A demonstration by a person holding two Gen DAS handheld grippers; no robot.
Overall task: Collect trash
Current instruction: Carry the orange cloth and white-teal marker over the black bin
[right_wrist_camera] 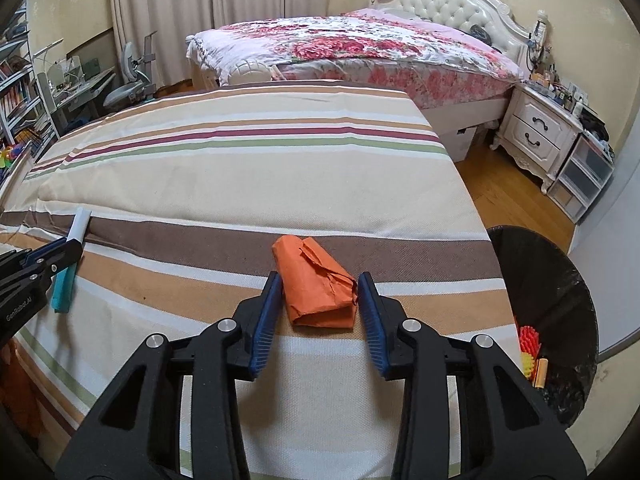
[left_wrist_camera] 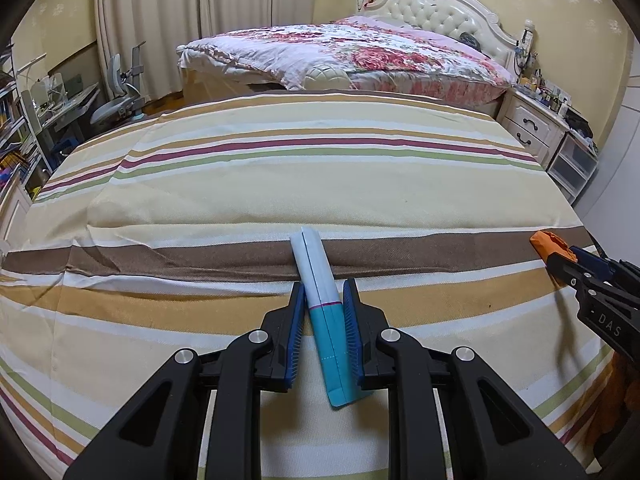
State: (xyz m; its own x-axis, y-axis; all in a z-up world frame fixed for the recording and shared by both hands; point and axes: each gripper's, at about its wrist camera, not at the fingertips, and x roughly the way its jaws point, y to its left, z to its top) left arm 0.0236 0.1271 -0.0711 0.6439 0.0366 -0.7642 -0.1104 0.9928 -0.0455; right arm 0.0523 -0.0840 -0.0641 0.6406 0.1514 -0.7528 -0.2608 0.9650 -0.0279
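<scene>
My left hand-held gripper (left_wrist_camera: 323,308): fingers narrow apart, blue-white paper box (left_wrist_camera: 325,312) between pads, both pads at its sides; full grip, cannot tell. Box lies on striped desk cloth (left_wrist_camera: 280,184). My right hand-held gripper (right_wrist_camera: 319,300): open wide, orange crumpled paper (right_wrist_camera: 318,290) between fingers, small gaps both sides. Black trash bin (right_wrist_camera: 560,320) right of desk.

Both views evenly lit, warm indoor light, fairly bright. Soft shadows only, faint one under right gripper (right_wrist_camera: 320,300) arms at frame bottom. Mild glare on tufted headboard (right_wrist_camera: 452,0) upper right. Strong fisheye bend, dark vignette in all corners. Centre sharp; edges slightly soft, shelf clutter at left blurry.
</scene>
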